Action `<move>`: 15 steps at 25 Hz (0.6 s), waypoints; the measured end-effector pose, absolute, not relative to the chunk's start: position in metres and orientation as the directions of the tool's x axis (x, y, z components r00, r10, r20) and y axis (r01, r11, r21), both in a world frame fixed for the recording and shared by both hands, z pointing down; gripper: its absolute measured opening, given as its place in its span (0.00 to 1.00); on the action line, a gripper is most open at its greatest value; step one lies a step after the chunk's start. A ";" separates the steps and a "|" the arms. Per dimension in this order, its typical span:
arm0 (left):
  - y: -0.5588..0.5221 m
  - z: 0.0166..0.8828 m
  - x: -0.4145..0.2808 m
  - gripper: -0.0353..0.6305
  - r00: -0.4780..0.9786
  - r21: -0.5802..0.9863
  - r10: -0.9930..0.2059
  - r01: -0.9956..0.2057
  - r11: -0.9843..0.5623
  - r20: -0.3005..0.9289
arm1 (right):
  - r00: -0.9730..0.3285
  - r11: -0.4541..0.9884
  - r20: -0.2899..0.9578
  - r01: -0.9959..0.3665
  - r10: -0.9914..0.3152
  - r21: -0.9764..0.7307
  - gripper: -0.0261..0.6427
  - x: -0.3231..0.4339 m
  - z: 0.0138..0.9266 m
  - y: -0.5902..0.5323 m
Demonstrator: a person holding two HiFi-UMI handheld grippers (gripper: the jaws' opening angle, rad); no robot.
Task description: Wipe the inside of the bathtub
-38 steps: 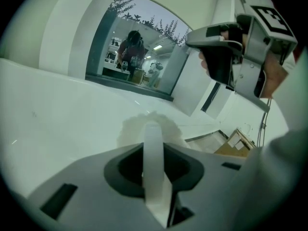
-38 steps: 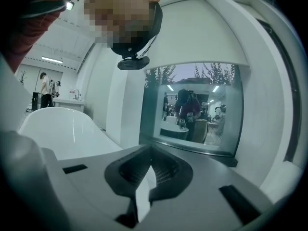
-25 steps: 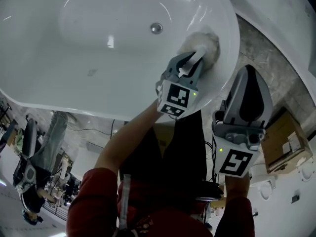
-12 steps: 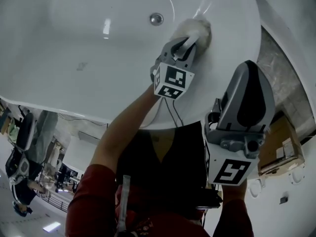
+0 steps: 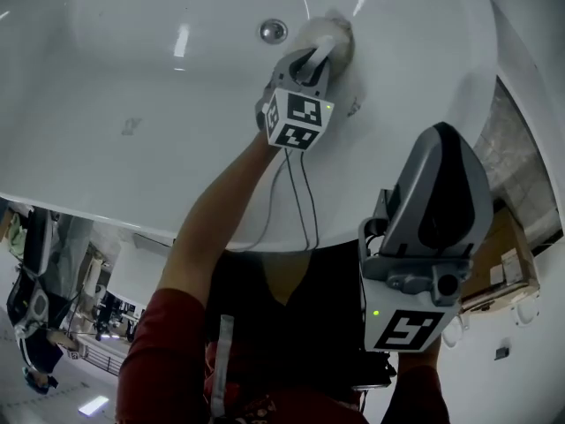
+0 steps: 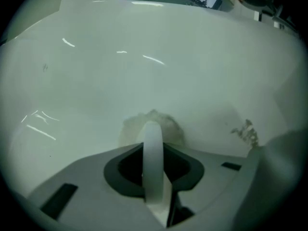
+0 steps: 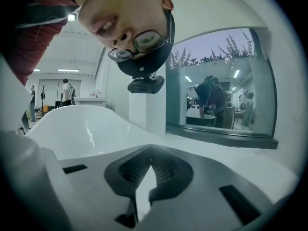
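Observation:
The white bathtub (image 5: 159, 95) fills the top of the head view, its drain (image 5: 272, 31) near the middle. My left gripper (image 5: 322, 49) reaches down inside the tub, shut on a fluffy white cloth (image 5: 334, 32) pressed against the tub wall just right of the drain. In the left gripper view the cloth (image 6: 152, 124) bulges past the left gripper (image 6: 153, 131) onto the tub's wall (image 6: 144, 71). A small dirty smudge (image 6: 245, 131) lies to its right. My right gripper (image 5: 439, 162) hangs outside the tub over its rim, shut with nothing in it (image 7: 147, 170).
The tub's near rim (image 5: 177, 215) curves across the head view, with cables (image 5: 300, 201) trailing over it. A cardboard box (image 5: 510, 268) stands on the floor at the right. The right gripper view shows a glass window (image 7: 219, 100) with people behind it.
My left gripper has slid the cloth along the tub wall, closer to the drain. The right gripper has stayed outside the tub.

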State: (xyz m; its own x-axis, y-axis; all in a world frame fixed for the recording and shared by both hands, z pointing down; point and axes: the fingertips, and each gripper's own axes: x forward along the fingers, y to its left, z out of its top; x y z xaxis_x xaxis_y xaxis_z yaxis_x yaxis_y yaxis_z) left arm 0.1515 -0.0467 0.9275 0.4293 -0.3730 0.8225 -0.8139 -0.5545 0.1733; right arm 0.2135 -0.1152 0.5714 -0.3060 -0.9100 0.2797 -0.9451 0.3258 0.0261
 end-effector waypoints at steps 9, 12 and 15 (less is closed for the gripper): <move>-0.048 0.997 0.127 0.20 0.330 0.126 -0.310 -0.839 -0.529 0.892 | -0.301 0.323 0.294 -0.946 -0.907 0.028 0.06 0.210 0.588 -0.108; -0.052 1.008 0.121 0.20 0.308 0.110 -0.292 -0.835 -0.539 0.905 | -0.304 0.329 0.302 -0.944 -0.903 0.034 0.06 0.207 0.591 -0.107; -0.055 1.010 0.122 0.20 0.306 0.100 -0.292 -0.825 -0.557 0.906 | -0.299 0.326 0.302 -0.945 -0.905 0.040 0.06 0.208 0.591 -0.105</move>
